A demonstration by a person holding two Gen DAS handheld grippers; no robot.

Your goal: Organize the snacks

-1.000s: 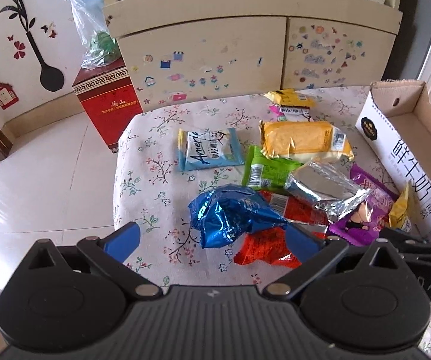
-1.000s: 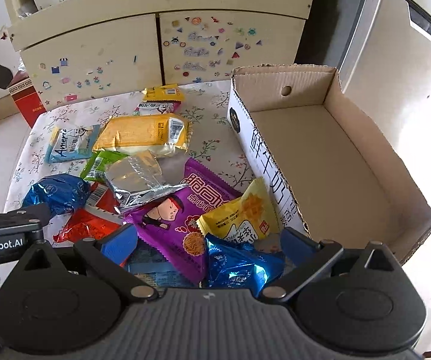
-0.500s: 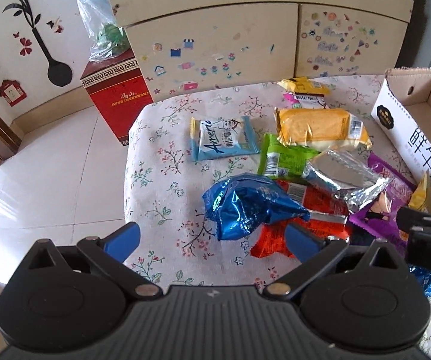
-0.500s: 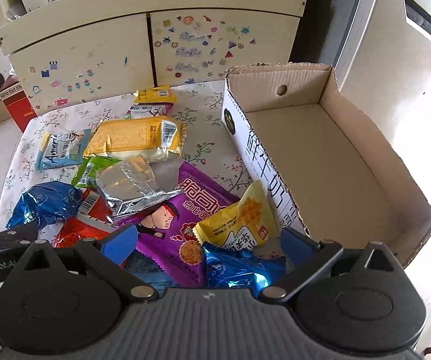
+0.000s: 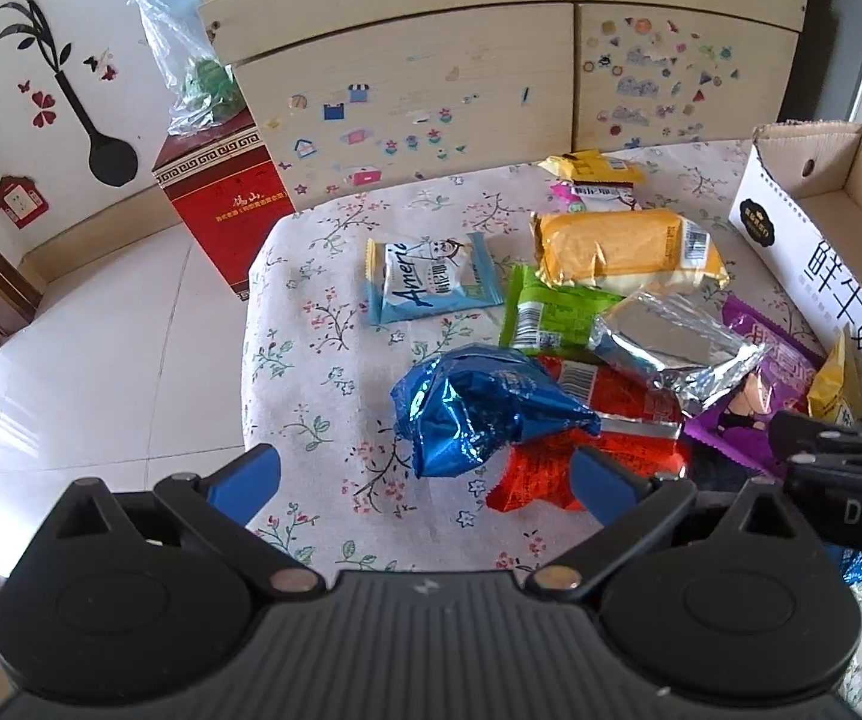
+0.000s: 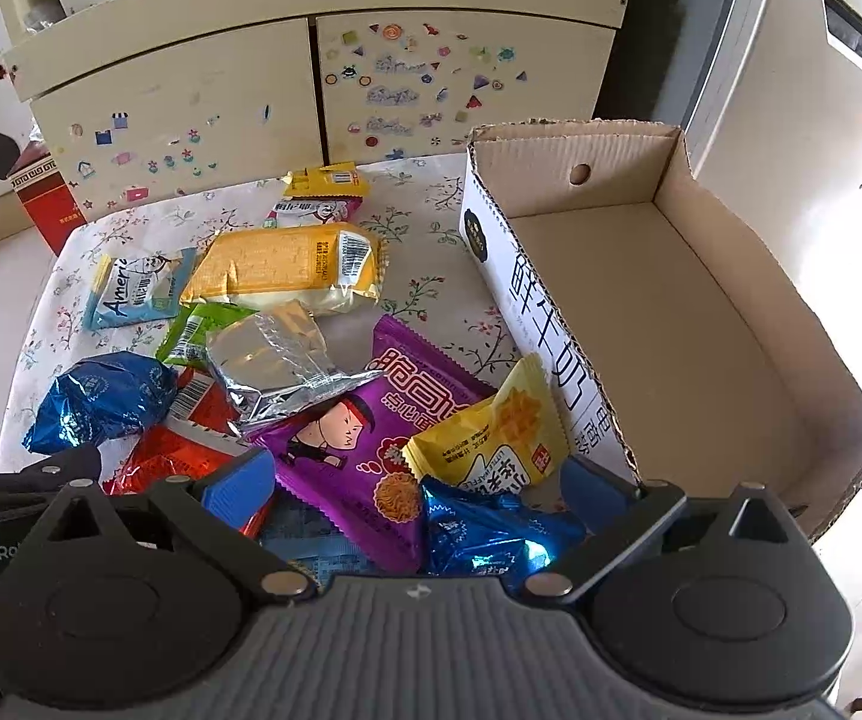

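Snack packets lie heaped on the floral tablecloth (image 5: 311,324) just left of the empty open cardboard box (image 6: 659,300). Left gripper (image 5: 425,483) fingers spread, empty, near crumpled blue foil packet (image 5: 479,405); right gripper (image 6: 419,489) fingers spread over small blue foil packet (image 6: 491,531), gripping nothing.

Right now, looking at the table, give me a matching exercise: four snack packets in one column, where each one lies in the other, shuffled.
Packets:
1. silver packet
2. small yellow packet
3. light blue packet
4. purple packet

Places:
A. leaning against the cardboard box
B. alone on the cloth, left of the green packet
C. under the silver packet's end
D. on top of the green packet

Pairs: 1-D, 2-A, 3-B, 4-C
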